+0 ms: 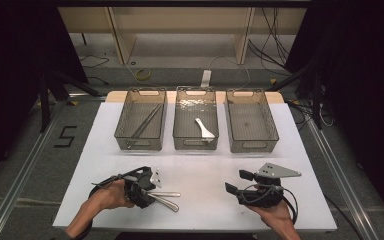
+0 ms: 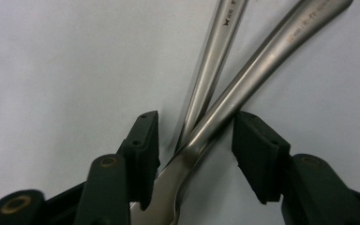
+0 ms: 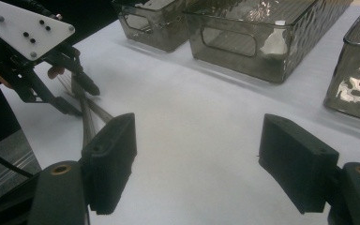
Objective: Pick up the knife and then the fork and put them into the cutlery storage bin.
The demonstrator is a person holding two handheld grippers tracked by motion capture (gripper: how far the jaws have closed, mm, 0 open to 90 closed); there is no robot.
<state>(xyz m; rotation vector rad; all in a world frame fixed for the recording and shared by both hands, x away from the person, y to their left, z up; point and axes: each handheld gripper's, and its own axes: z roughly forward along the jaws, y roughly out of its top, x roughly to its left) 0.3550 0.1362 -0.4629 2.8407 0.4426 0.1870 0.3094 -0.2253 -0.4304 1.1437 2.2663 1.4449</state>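
My left tongs (image 2: pixel 194 140) over crossed cutlery handles (image 2: pixel 225 98)
Their jaws stand apart astride both metal handles on the white surface (image 2: pixel 51 70), pads not pressing; my right tongs (image 3: pixel 197 159) gape wide.

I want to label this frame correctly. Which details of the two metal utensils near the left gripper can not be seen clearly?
- Two metal utensils: working ends are cut off at the bottom of the left gripper view and covered by the left gripper in the high view, so their type is unclear.
- Handle engraving: blurred, unreadable.
- Grip: jaws straddle the utensils; pad contact cannot be confirmed.

white table (image 1: pixel 105 150) bears three bins (image 1: pixel 195 125) and two utensils (image 1: pixel 167 199).
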